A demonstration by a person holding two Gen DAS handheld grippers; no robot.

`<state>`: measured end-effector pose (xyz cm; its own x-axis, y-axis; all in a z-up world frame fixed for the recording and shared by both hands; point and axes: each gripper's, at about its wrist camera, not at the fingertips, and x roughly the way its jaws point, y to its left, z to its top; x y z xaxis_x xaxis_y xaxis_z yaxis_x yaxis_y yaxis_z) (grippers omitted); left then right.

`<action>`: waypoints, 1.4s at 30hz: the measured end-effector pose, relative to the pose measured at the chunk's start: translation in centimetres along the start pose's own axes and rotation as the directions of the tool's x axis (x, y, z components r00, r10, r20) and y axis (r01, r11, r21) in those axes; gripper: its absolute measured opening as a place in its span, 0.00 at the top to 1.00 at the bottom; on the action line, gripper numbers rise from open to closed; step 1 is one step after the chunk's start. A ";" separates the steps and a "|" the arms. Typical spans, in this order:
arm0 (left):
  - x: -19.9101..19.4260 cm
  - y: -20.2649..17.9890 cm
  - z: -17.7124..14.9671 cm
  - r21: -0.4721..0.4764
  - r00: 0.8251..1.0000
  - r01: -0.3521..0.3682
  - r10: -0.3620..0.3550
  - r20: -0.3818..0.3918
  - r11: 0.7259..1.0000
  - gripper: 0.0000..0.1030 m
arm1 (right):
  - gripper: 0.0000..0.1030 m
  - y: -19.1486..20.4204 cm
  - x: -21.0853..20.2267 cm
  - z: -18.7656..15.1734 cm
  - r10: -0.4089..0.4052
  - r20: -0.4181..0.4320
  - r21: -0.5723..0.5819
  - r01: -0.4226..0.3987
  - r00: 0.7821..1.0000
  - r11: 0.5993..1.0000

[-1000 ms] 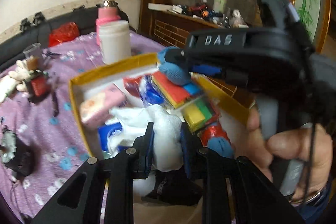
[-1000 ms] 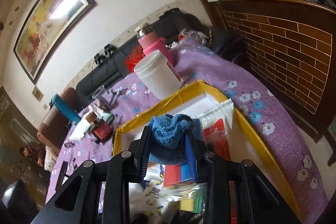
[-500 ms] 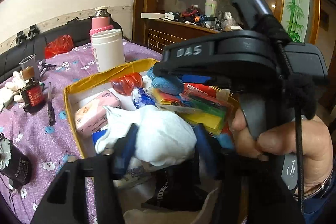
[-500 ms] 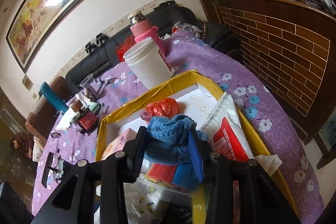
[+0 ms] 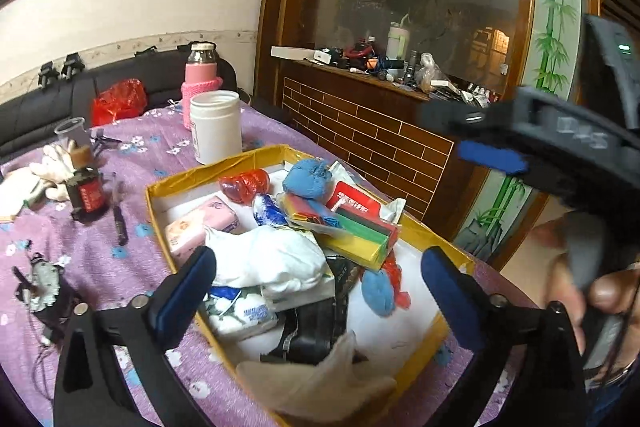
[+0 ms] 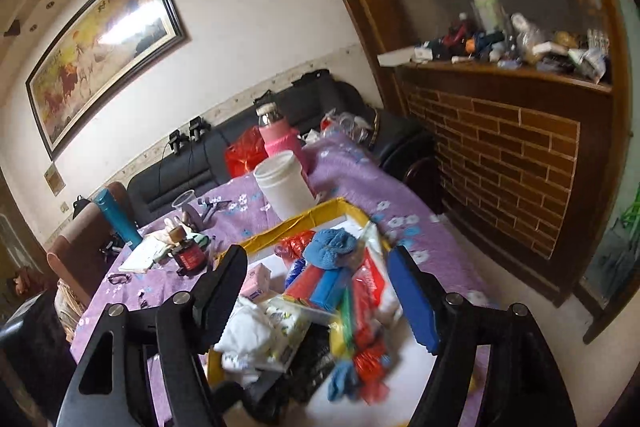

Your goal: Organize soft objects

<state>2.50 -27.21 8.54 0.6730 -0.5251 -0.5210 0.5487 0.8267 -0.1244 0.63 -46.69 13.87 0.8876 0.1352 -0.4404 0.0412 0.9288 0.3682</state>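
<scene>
A yellow-rimmed box [image 5: 224,163] on the purple tablecloth is piled with soft things. A white cloth [image 5: 264,259] lies in it, under and between the blue-padded fingers of my left gripper [image 5: 318,267]. Those jaws are opening wide and touch nothing. A blue knitted cloth [image 5: 308,179] rests at the box's far end beside a red bag [image 5: 244,185] and a pack of coloured sponges [image 5: 356,231]. In the right wrist view my right gripper [image 6: 318,259] hangs above the blue knitted cloth [image 6: 332,247], its jaws opening, clear of it.
A white jar [image 5: 216,131] and a pink bottle [image 5: 202,83] stand behind the box. Left of it lie a small dark bottle [image 5: 86,191], a pen [image 5: 119,223] and gloves. A brick-faced counter [image 5: 380,131] runs along the right. A person's hand [image 5: 576,267] holds the right gripper.
The left gripper let go of the white cloth and the right let go of the blue knitted cloth. Both opened and drew back and up from the box.
</scene>
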 end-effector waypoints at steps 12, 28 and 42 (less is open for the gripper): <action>-2.8 -3.1 -0.3 0.125 0.982 -0.186 0.186 0.007 0.975 0.00 | 0.09 -0.4 -5.5 -1.0 0.053 0.102 -0.045 -0.048 0.993 0.998; -0.7 -4.7 1.5 0.101 0.986 -0.165 0.167 -0.011 0.981 0.00 | 0.01 -4.8 -5.8 -2.2 0.081 0.154 0.007 -0.083 0.985 0.997; -3.0 -4.4 -1.5 0.112 0.965 -0.234 0.245 -0.091 0.966 0.00 | 0.01 -2.6 -5.0 -3.6 0.089 0.124 -0.021 -0.088 0.988 0.996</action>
<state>-2.66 -29.00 9.35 0.7389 -0.2862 -0.6100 0.4277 0.8988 0.0964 -5.59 -48.50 12.15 0.9376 0.1741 -0.3010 -0.0463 0.9205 0.3880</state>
